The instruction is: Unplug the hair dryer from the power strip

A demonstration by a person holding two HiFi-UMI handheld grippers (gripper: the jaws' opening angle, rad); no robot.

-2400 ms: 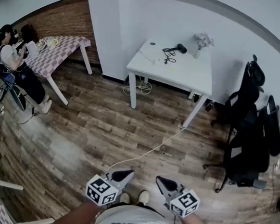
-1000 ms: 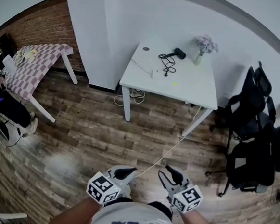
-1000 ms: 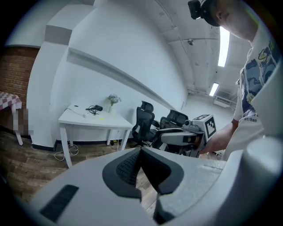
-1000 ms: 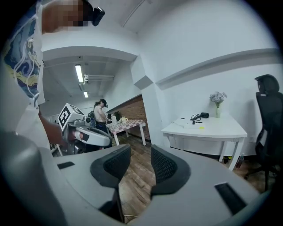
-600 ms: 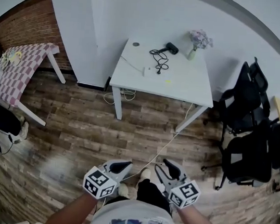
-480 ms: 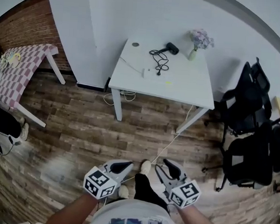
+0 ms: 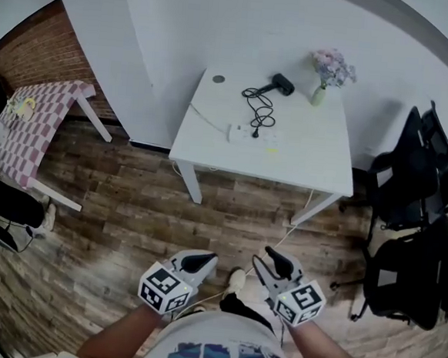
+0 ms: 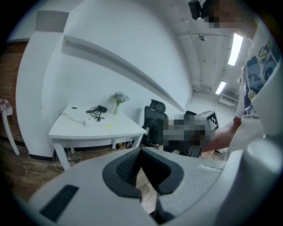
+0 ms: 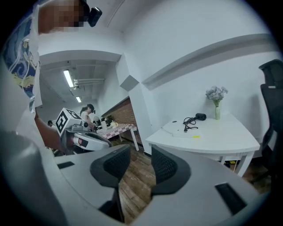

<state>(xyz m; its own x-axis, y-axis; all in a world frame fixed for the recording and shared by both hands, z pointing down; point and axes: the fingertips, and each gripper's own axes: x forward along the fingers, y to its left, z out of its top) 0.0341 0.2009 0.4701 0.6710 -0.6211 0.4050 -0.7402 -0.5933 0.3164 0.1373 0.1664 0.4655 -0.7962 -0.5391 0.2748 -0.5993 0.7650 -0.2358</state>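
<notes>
Standing well back from the big white square table (image 7: 288, 152), the person holds both claws low, far from it. The left gripper (image 8: 140, 152) has its tips pressed together with nothing in them. The right gripper (image 9: 139, 154) is spread and closing a little, with nothing between its jaws. Near the table's back edge lies the black hair dryer (image 7: 282, 82); it looks hard and not heavy. Nearer the table's middle lies the long white power strip (image 7: 247, 134). It looks light and may slide or lift, so one claw should hold it down. The thin black cord (image 7: 258, 107) is soft and loopy, so pulling on it is a bad idea. Its plug at the strip is too small to see well, but that hard plug is the place to pinch.
</notes>
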